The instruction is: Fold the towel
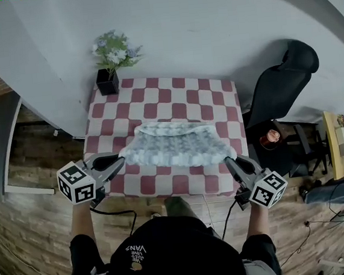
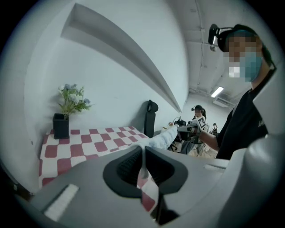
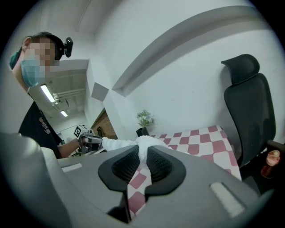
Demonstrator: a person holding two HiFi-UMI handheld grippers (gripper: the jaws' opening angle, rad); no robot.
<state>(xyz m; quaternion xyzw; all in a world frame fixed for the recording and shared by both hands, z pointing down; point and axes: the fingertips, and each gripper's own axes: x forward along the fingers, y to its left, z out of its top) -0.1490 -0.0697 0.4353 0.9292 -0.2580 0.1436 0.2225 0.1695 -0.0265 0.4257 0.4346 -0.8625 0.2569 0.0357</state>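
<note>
Towel [image 1: 174, 144] stretched between two grippers over the near half of the checkered table [image 1: 173, 91]. Left gripper [image 1: 121, 162] has its jaws closed on the towel's near left corner; right gripper [image 1: 227, 160] is clamped on the near right corner. Potted flowers [image 1: 111, 61] stand at the table's far left corner.

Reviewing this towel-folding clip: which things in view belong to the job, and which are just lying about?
Part of the job: towel; left gripper shut on its near left corner; right gripper shut on its near right corner; checkered table underneath.
Just lying about: potted flowers at the table's far corner; black office chair beside the table.
</note>
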